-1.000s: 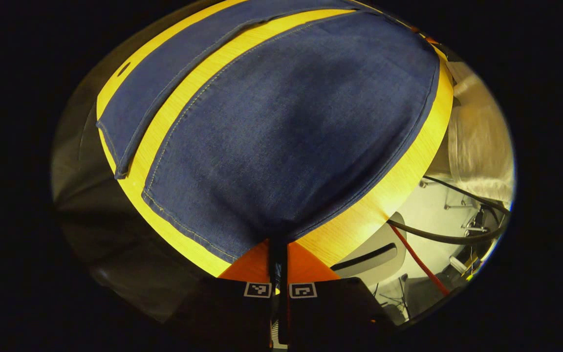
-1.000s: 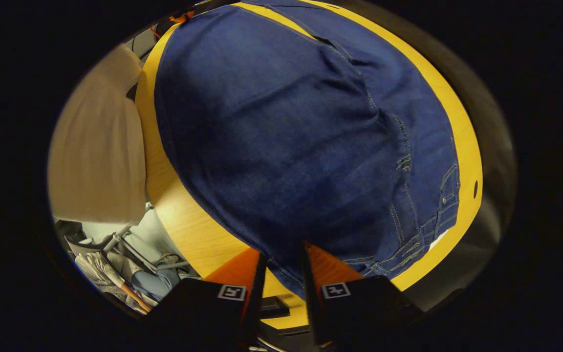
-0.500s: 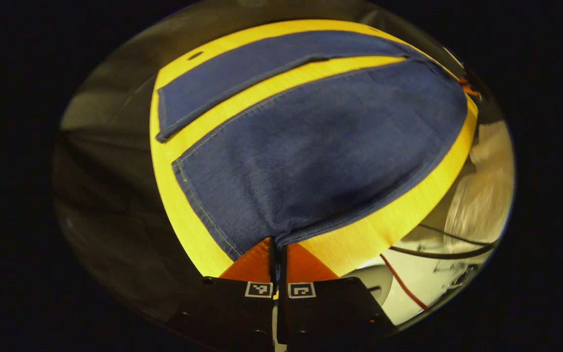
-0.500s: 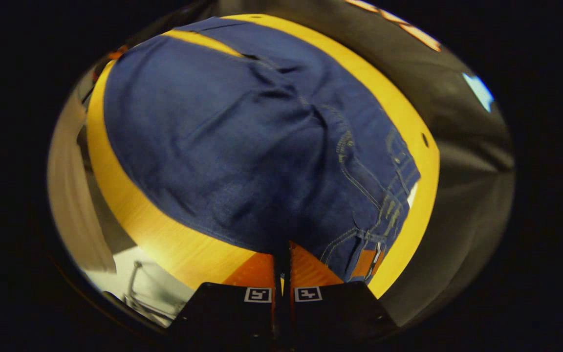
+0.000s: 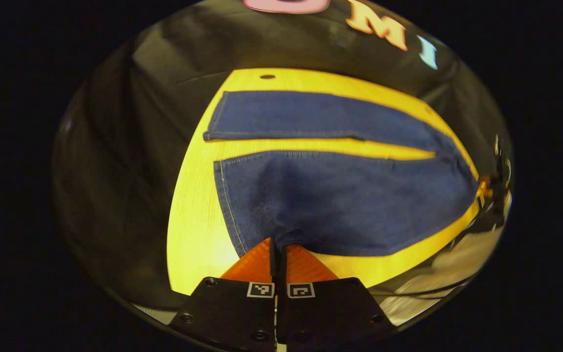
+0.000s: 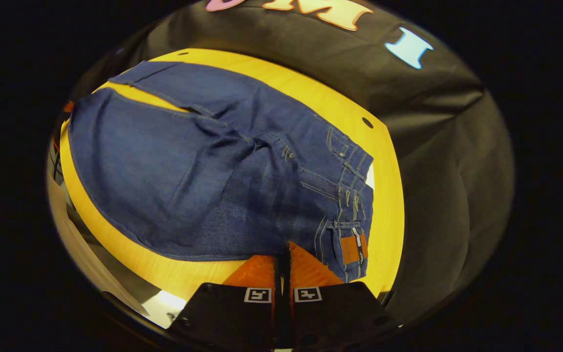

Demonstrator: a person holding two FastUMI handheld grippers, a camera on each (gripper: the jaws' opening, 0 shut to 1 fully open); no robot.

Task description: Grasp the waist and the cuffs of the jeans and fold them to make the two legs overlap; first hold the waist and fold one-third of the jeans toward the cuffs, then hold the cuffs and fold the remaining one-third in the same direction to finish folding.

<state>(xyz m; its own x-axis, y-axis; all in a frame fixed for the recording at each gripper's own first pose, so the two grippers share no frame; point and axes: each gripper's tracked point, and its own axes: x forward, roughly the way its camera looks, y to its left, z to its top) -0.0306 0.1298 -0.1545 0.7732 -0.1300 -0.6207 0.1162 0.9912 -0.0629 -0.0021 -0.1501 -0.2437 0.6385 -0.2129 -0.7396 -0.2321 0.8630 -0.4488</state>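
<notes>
While pinched, jeans (image 5: 340, 205) spread flat, legs apart

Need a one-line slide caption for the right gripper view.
Right gripper shut on the near edge of the jeans close to the waistband, legs spread apart on the wooden table.

A light wooden desk (image 5: 191, 234) is lit warmly from above, its top pierced by a small dark hole (image 5: 267, 77) near the far edge. It is backed and flanked by a black cloth wall (image 6: 438, 146), creased into soft folds.
</notes>
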